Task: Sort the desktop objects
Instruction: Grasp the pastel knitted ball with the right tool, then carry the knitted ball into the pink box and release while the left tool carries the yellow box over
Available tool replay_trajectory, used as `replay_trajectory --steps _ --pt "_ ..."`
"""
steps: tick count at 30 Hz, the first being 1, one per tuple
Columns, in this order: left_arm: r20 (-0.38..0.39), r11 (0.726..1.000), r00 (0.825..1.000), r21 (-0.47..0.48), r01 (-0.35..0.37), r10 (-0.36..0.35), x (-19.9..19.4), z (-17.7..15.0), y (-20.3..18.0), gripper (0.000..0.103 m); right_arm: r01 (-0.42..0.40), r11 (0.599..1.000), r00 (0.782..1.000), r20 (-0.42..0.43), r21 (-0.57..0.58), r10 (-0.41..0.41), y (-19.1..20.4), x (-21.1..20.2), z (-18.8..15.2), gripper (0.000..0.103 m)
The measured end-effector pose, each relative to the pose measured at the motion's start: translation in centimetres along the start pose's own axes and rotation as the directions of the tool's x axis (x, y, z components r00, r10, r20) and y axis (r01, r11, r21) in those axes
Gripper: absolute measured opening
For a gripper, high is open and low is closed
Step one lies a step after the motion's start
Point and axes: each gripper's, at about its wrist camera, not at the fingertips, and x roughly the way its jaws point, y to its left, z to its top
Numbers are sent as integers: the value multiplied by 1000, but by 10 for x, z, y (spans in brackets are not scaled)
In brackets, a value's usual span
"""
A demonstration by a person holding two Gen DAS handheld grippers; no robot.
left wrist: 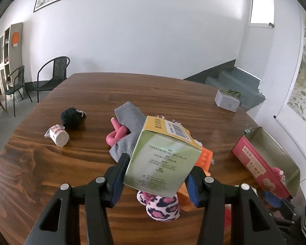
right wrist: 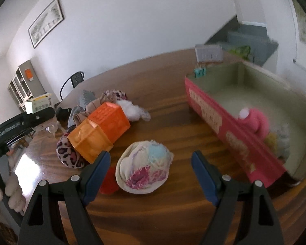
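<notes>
My left gripper [left wrist: 157, 175] is shut on a green and yellow carton [left wrist: 163, 157] and holds it above the pile on the wooden table [left wrist: 51, 163]. The carton also shows in the right wrist view [right wrist: 39, 103], far left. My right gripper [right wrist: 151, 159] is open, its fingers either side of a pastel rolled sock ball [right wrist: 143, 168] that lies on the table. An orange plastic block [right wrist: 100, 128] lies left of it, on a leopard-print sock [right wrist: 68, 154]. A red box with an open top [right wrist: 234, 126] at the right holds a pink sock [right wrist: 254, 121] and other soft items.
A grey cloth [left wrist: 128, 122], a pink bent tube [left wrist: 116, 135], a black sock [left wrist: 71, 117] and a white paper roll [left wrist: 59, 135] lie on the table. A small grey box [left wrist: 227, 101] stands at the far right edge. Black chairs [left wrist: 53, 73] stand beyond the table.
</notes>
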Motion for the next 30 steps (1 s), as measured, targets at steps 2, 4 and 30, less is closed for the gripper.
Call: replay_trajectory --steps 2,4,30 --pt "-4 1000 1000 0 4 -4 0 -1 -1 52 0 1000 1000 -13 -5 0 2 3 0 84" --pt "-8 1000 1000 3 9 -8 0 -2 -2 52 0 1000 1000 -25 -11 0 4 6 -1 84" --pt "-36 1000 999 16 17 -16 4 -8 -9 52 -28 999 1000 -11 -32 28 12 1 1 63"
